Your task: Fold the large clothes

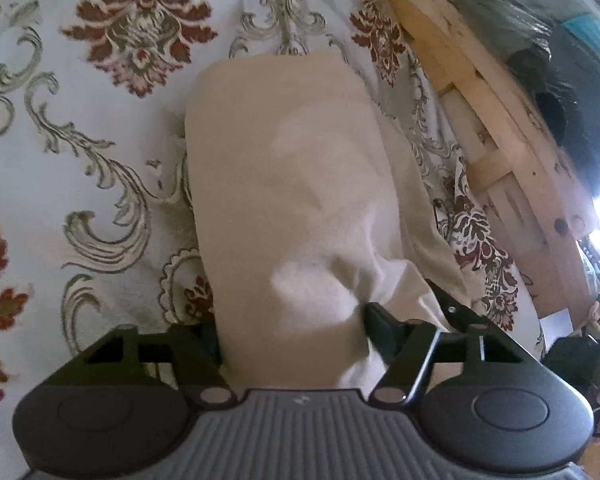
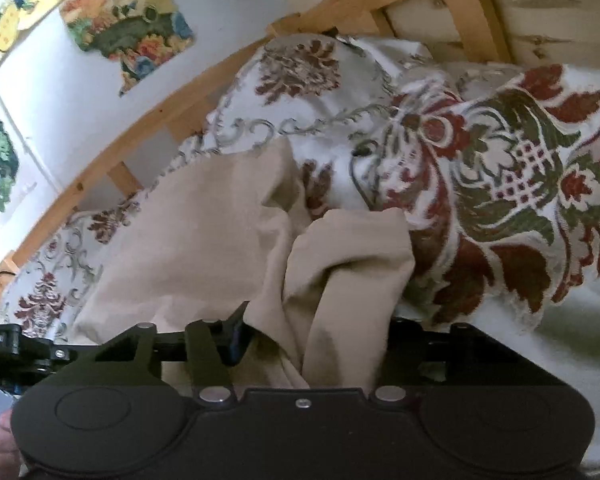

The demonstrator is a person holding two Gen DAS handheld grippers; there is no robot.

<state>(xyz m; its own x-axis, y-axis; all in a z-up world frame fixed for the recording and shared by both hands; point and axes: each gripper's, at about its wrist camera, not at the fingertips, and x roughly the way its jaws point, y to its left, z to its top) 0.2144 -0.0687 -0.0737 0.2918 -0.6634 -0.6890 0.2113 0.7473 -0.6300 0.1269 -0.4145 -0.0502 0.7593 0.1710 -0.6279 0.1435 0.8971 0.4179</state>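
The plain beige cloth garment (image 1: 288, 184) is lying on a white bedspread with red and green damask flowers (image 1: 60, 152), inside a pale wooden bed frame (image 1: 496, 128). In the left wrist view it is stretching away as a long, narrow, partly folded strip. The left gripper (image 1: 296, 320) is pinching the near end of it, the cloth bunching between its jaws. The right gripper (image 2: 316, 336) is doing the same on its side: beige folds are gathering up between its jaws, which appear to be clamping the fabric, though the far finger is hidden under the cloth.

Judging from this, a fold is in hand, with both near corners gripped and slightly raised. The next move probably calls for carrying both ends forward together, keeping the edge taut and level, and laying it over the far end squarely. The rumpled pile by the right gripper may need smoothing first.
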